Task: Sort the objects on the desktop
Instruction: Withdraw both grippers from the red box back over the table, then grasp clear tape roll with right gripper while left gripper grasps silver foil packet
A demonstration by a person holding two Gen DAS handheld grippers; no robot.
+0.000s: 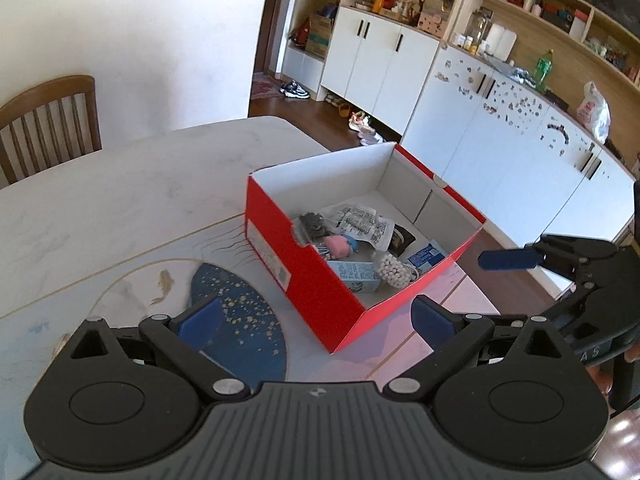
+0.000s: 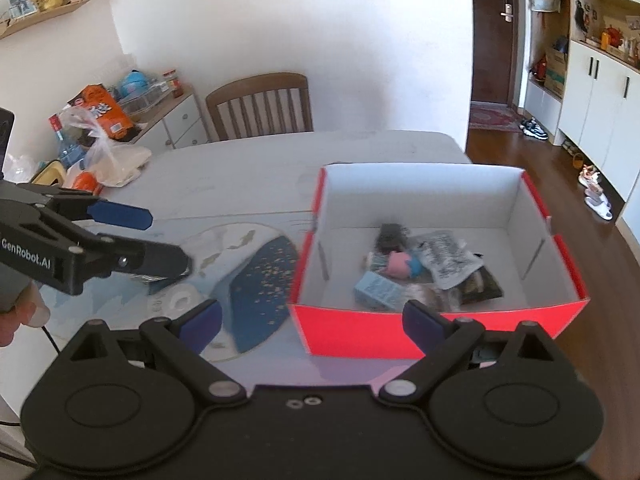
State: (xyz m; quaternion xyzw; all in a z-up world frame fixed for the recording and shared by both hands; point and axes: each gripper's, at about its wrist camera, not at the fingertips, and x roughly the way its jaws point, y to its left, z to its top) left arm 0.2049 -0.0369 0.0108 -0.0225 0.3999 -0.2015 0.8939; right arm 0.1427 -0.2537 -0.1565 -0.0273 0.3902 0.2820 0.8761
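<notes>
Both hand-held grippers, left (image 1: 316,316) and right (image 2: 312,322), gape empty; only the right view shows the disc (image 2: 176,300).

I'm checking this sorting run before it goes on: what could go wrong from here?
The red box sits at the table's corner, so a nudge from either open gripper might push it off the edge. Inside, the bead bracelet lies against the box wall beside a blue carton; reaching for it may snag the wall.
</notes>
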